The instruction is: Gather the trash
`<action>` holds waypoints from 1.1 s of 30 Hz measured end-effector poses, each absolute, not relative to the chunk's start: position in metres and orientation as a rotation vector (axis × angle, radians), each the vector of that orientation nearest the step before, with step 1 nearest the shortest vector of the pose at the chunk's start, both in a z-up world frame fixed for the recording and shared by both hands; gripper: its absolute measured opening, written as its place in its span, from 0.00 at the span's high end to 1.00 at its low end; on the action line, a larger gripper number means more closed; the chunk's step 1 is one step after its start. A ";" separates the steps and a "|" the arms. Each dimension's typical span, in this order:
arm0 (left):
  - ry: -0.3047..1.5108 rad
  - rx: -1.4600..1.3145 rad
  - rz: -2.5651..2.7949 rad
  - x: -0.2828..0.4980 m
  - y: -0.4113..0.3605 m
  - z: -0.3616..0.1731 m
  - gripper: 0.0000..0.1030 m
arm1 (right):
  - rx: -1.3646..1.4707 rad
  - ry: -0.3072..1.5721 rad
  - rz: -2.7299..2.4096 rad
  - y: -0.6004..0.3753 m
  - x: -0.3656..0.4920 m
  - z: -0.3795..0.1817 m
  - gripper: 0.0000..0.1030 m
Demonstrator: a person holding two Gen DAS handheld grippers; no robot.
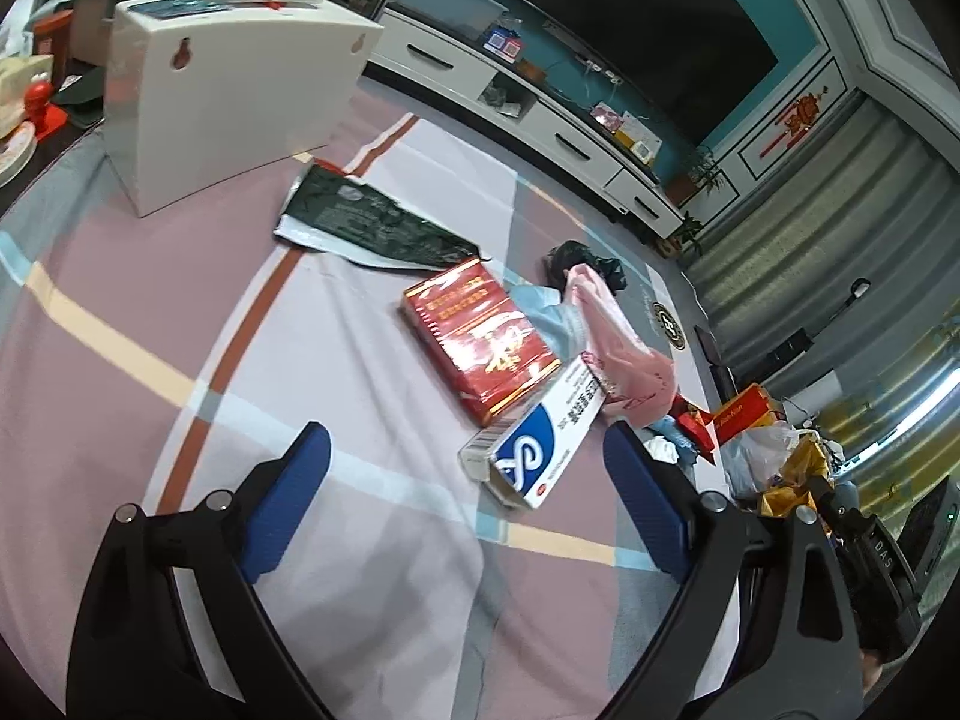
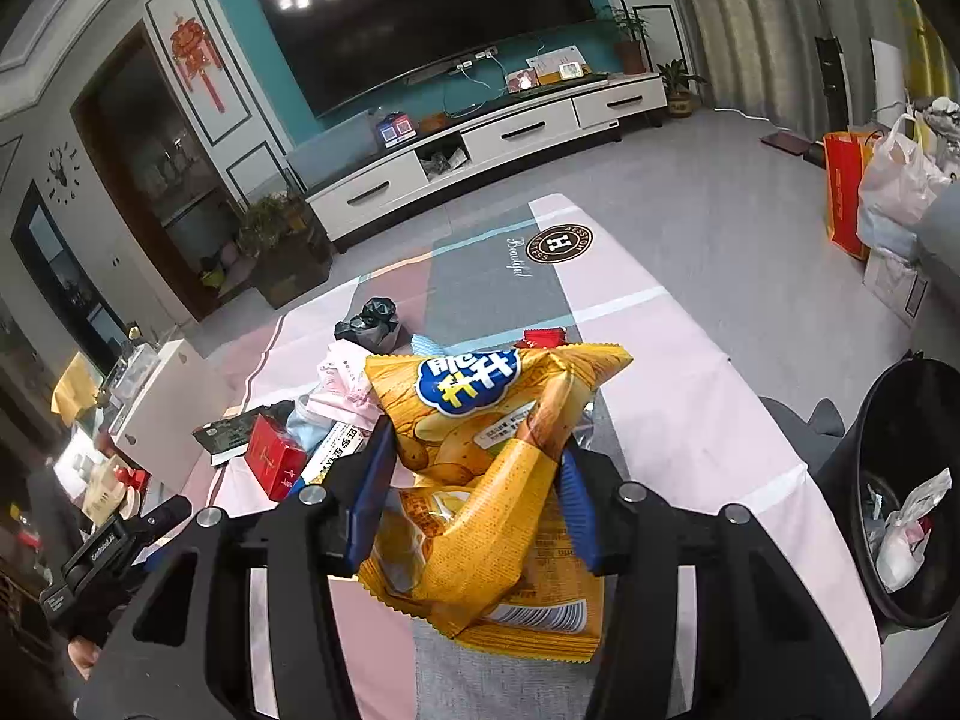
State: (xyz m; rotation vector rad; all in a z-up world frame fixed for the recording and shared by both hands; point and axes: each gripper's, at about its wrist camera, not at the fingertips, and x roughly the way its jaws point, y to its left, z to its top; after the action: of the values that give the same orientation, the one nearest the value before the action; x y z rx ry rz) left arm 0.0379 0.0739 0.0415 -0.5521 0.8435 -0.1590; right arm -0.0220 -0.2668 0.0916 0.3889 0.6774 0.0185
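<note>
Chip bag (image 2: 480, 480), yellow, crumpled, pinched in right tongs (image 2: 474, 468), left tongs (image 1: 468, 480) spread

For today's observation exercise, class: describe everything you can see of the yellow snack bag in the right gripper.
The yellow snack bag is a crinkled, glossy foil-like packet with a blue logo, potato pictures, zigzag sealed edges and a label panel near its bottom. It looks flattened and folded. The right gripper is shut on it, blue fingers pinching both sides, holding it above the patterned cloth.
</note>
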 end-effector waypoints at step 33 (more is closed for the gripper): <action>0.931 -0.281 -0.235 0.072 -0.013 0.023 0.98 | 0.461 0.707 0.040 -0.287 -0.019 0.084 0.50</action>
State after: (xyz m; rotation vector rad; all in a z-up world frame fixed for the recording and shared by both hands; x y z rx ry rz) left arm 0.0723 -0.0126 0.0230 -0.2806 0.9315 -0.2349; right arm -0.0188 -0.2872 0.0840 0.4610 0.7067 0.0402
